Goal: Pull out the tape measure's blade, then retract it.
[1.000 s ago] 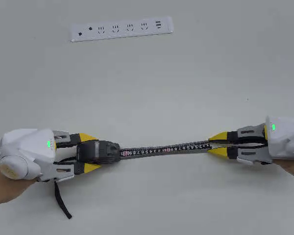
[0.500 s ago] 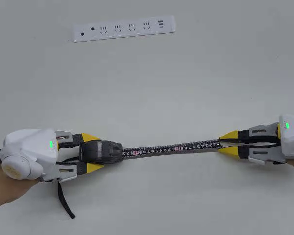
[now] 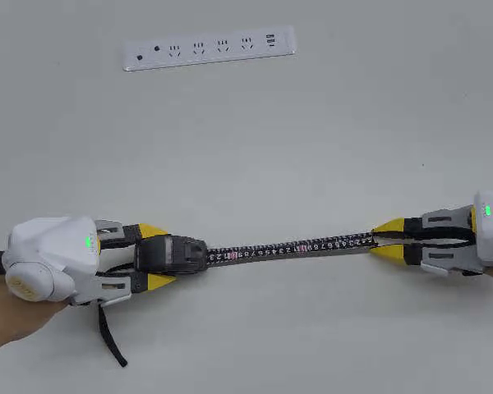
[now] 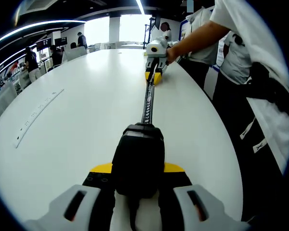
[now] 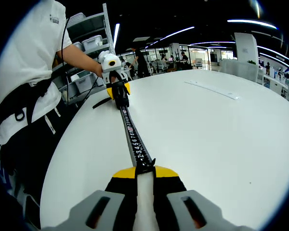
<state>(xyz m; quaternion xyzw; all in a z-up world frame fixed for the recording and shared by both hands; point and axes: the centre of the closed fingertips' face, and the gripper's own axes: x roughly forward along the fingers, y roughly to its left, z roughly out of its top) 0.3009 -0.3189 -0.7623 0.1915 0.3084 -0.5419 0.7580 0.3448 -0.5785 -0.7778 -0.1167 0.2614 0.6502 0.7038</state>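
Left tongs (image 3: 156, 256) clenched on tape measure (image 3: 174, 255), right tongs (image 3: 386, 239) on blade (image 3: 287, 246); power strip (image 3: 209, 48) beyond, head view.

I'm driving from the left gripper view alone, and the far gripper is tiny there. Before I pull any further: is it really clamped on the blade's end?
Observer: Yes. In the right gripper view the right gripper is shut on the blade, with the tip pinched between its jaws and the printed numbers facing up.
Operator: Is anything trailing below my gripper that could snag?
Observer: In the head view a black strap runs out from under the left gripper, which holds the tape measure case. The strap lies loose on the table, pointing toward the person.
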